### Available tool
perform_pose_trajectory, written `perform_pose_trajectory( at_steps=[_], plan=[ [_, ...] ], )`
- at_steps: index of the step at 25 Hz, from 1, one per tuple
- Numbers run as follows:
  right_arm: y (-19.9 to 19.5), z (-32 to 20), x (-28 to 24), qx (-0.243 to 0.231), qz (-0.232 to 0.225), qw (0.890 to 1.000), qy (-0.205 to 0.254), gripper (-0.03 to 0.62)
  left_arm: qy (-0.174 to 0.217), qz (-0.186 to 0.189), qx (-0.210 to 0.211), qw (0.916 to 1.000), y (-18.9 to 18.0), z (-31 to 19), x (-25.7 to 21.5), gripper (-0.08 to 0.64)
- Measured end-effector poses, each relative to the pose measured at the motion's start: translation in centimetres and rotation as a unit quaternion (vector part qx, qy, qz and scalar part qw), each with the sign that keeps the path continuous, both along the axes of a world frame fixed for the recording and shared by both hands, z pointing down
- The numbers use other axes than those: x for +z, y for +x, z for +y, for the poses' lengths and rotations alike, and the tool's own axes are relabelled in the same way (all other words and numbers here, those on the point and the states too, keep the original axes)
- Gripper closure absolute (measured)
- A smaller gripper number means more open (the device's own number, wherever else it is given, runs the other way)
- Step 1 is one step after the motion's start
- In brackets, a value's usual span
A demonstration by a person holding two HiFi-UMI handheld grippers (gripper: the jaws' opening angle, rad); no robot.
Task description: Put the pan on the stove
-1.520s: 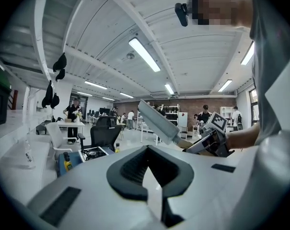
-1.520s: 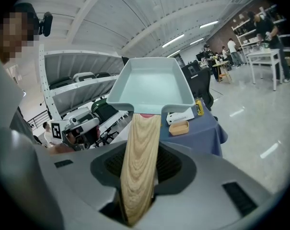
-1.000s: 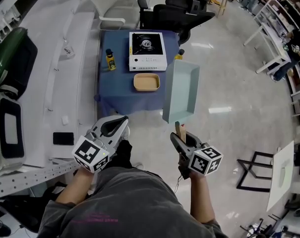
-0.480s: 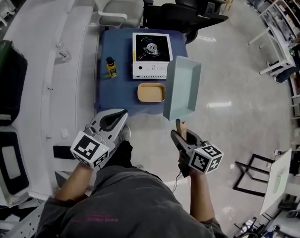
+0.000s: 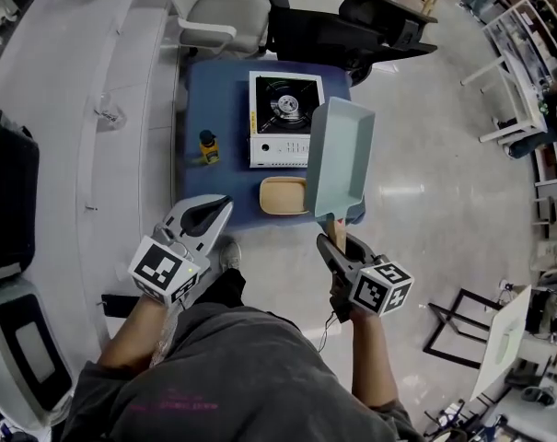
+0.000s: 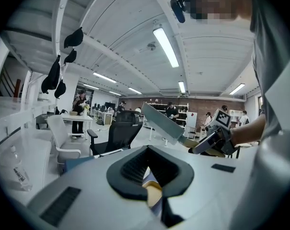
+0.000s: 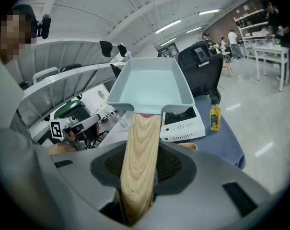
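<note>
Your right gripper (image 5: 335,244) is clenched on the pan's wooden handle (image 7: 139,152). The jaws press its sides, and the handle runs straight out between them. The light teal rectangular pan (image 5: 344,155) hangs in the air at the far end of that handle, with its open side up and its far end raised. From the head view it covers the right edge of the blue-clothed table (image 5: 218,90). Its left wall overlaps the right side of the portable gas stove (image 5: 285,107). It rests on nothing.

The stove sits toward the far edge of the table, with its black burner top toward the far side and its white front panel facing you. Just on your side of the stove lies a shallow tan tray (image 5: 284,195), close to the near edge. The pan's near corner overlaps that tray's right end in the head view. A small yellow bottle with a dark cap (image 5: 207,145) stands near the left edge, apart from the stove.

Your left gripper (image 5: 221,206) is held low, short of the table's near-left corner. Its tips are closed together and nothing is between them.

Beyond the far edge stand a black office chair (image 5: 352,26) and a white chair (image 5: 223,12).
</note>
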State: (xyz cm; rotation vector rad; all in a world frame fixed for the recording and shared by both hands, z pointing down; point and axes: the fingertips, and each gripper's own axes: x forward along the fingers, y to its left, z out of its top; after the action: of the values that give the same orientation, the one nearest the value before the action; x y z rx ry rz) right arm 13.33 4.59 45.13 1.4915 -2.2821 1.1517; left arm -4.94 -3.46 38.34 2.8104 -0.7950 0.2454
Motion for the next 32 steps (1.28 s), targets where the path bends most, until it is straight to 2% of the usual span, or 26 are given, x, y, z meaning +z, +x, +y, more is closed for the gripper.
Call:
perform_pose_trajectory(
  at_steps=[11,24,32],
  plan=[
    [-1.4,-7.9,1.0,-0.005,0.023,1.000,-0.012,0.459,0.009,-0.001,0.003,1.0000,-2.0,-6.7,0.4,0.563],
    [-0.7,-12.8,3.1,-0.006,0.045,0.998,-0.033,0.460,-0.008,-0.007,0.000,0.9999,-2.0,-10.1,1.8,0.563],
    [0.4,-16.0,6.3,-0.014,0.061,0.996,-0.060,0.460,-0.022,-0.015,-0.023,0.9994,-1.5,-11.1,3.2,0.563]
  ],
)
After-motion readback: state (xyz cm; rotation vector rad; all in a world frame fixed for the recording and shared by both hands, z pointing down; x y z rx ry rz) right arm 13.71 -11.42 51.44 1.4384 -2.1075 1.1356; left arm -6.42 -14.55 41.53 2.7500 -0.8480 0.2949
